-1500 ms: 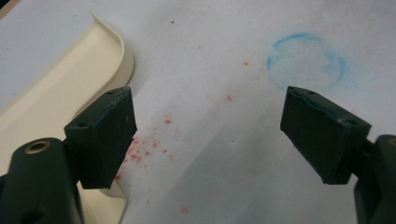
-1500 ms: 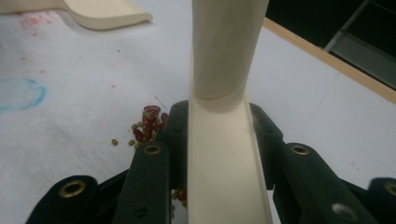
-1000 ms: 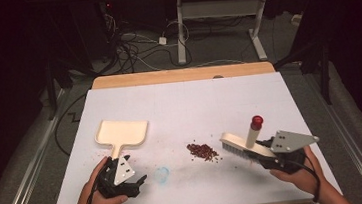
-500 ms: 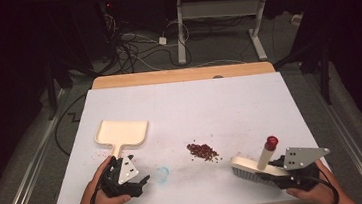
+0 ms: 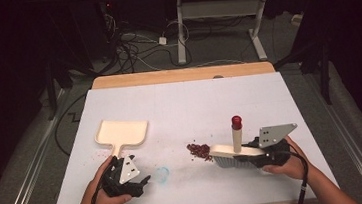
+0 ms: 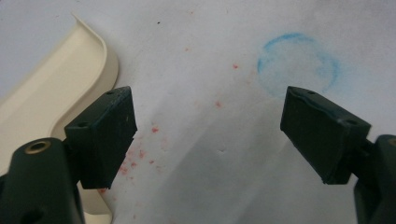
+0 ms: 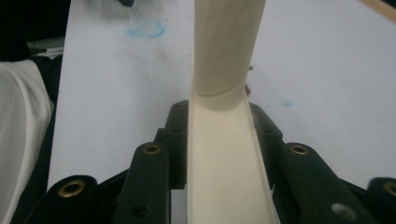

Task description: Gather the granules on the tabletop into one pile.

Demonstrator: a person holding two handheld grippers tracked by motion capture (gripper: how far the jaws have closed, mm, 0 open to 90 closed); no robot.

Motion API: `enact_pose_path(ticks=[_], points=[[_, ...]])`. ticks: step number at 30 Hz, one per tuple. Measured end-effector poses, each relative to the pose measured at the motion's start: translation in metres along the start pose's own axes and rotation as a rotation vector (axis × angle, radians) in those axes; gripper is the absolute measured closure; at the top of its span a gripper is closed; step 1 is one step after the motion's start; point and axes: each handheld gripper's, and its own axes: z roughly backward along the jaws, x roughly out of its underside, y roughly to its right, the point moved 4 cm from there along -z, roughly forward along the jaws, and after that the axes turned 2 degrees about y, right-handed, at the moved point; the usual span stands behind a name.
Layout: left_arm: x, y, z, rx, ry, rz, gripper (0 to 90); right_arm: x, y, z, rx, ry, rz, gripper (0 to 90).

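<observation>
From above, the right gripper (image 5: 254, 157) is clamping the brush (image 5: 235, 149), whose bristles are sitting just right of the crumbs (image 5: 200, 150). The left gripper (image 5: 139, 182) is resting just below the dustpan (image 5: 120, 133).

In the left gripper view, the jaws are gaping wide, the dustpan (image 6: 51, 93) lying beside the left jaw and a blue ring (image 6: 299, 63) ahead.

In the right gripper view, both jaws are pinching the brush (image 7: 224, 140).

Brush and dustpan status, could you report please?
Right gripper shut on brush, beside red crumbs. Left gripper open, empty, near dustpan handle. Nothing between crumbs and dustpan.
</observation>
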Motion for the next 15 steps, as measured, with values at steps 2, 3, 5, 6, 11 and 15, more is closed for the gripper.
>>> enact_pose_path(ticks=[2,3,5,6,11,15], points=[[0.000,0.000,0.000,-0.001,-0.001,0.000,17.8,-0.005,0.003,-0.002,0.009,0.012,0.003,67.5],[0.001,0.000,0.000,0.000,-0.002,0.001,17.8,-0.007,0.003,-0.003,0.011,0.015,0.005,67.5],[0.001,-0.001,0.001,-0.005,0.000,-0.009,17.8,-0.009,0.003,-0.003,0.008,0.024,0.006,67.5],[0.001,0.000,0.001,0.000,0.001,0.003,17.9,-0.010,0.002,-0.002,-0.001,0.026,0.008,67.5],[0.002,0.000,0.002,-0.005,0.005,0.007,17.9,-0.011,-0.004,0.008,0.027,0.051,0.007,67.4],[0.002,-0.001,0.003,-0.008,0.003,0.002,17.9,-0.012,-0.005,0.018,0.059,0.104,-0.014,67.5]])
